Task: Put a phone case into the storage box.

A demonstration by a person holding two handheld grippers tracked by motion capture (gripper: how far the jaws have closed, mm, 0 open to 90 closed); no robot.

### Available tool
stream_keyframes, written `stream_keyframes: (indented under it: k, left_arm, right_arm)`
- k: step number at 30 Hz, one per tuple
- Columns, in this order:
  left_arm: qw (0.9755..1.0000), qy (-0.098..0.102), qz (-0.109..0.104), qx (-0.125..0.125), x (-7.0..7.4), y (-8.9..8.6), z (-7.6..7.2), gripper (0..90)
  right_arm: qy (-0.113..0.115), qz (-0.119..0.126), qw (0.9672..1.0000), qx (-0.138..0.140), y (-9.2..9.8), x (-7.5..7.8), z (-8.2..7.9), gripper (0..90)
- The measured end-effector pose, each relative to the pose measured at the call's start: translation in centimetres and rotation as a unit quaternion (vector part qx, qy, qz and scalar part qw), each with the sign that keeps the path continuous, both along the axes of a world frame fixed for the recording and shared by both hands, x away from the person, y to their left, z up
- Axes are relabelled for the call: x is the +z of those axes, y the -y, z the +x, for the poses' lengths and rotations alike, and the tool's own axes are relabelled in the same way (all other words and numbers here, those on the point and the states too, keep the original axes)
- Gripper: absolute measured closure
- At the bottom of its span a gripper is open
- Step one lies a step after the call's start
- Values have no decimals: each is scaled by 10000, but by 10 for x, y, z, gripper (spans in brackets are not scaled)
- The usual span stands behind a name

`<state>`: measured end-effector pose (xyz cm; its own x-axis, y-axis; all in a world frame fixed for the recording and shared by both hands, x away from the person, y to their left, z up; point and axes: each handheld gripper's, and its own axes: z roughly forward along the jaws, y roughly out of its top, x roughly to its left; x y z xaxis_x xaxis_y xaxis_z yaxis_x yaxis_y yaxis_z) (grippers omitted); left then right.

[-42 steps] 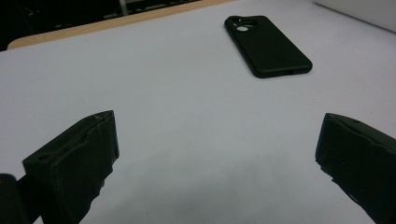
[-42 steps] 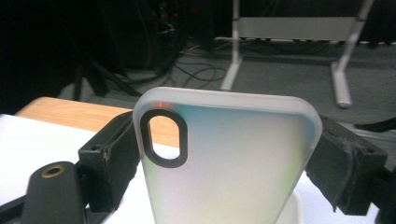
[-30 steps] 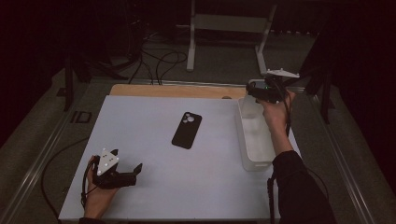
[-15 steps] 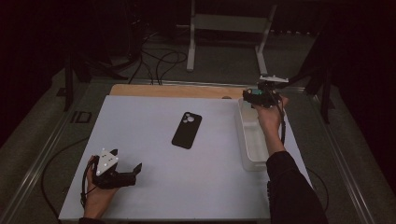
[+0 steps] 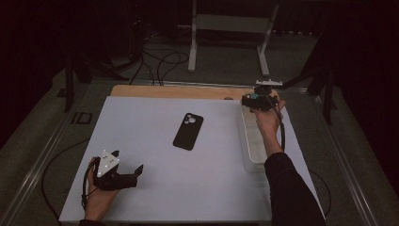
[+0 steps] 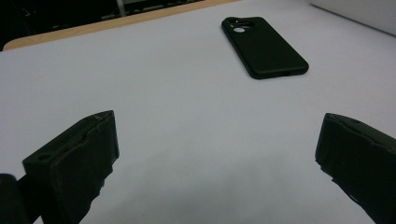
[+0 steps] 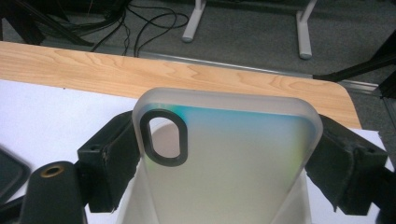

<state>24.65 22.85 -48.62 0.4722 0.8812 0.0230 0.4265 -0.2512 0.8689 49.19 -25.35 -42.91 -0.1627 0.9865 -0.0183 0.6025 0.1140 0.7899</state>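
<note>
Tongs first, from your left: your left tongs (image 5: 126,175) rest near the front left corner of the desk (image 5: 155,188) with the jaws spread wide and nothing between them; in the left gripper view only bare white surface lies ahead of them, with the black phone (image 6: 264,46) lying face down farther off near the middle. They have not shifted over the last second.

Move right and you find the change. Your right tongs (image 7: 224,158) are pinching a frosted clear phone case (image 7: 229,154) across its width, camera cutout up, and your right hand has come down from where it was a second ago, now low over the far end of the clear tray (image 5: 251,162). I judge the case is freshly lifted from the tray and ready to go toward the phone.

Mind the edges: the tray's wall sits right under your wrist, and the wooden strip (image 7: 187,70) at the desk's far edge is close ahead. Between tray and phone the desk is open, so you have free room to swing leftward.
</note>
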Motion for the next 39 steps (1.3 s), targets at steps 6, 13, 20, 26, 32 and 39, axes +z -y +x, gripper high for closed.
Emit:
stream_keyframes:
  k: [6, 13, 20, 26, 32, 39]
  left_arm:
    - [10000, -16, 15, -33, -1, 1, 0, 0]
    - [10000, -23, 2, -35, -1, 2, -1, 0]
    - [10000, -30, 6, -37, -1, 3, -1, 0]
    - [10000, -24, -7, -31, -1, 3, -1, 0]
    - [10000, -19, -9, -31, -1, 3, -2, 0]
    - [10000, -6, -9, -36, 0, 3, -2, 0]
  right_arm:
    - [-29, 33, 10000, -69, 0, -5, 3, 164]
    - [6, 149, 9999, -11, 3, -7, 4, 147]
    - [114, 243, 9996, 46, 5, -5, 0, 80]
    - [164, 374, 9989, 233, 3, -4, -10, 79]
    - [301, 644, 9964, 466, 1, 2, -26, 80]
    - [430, 828, 9916, 892, -5, 9, -53, 81]
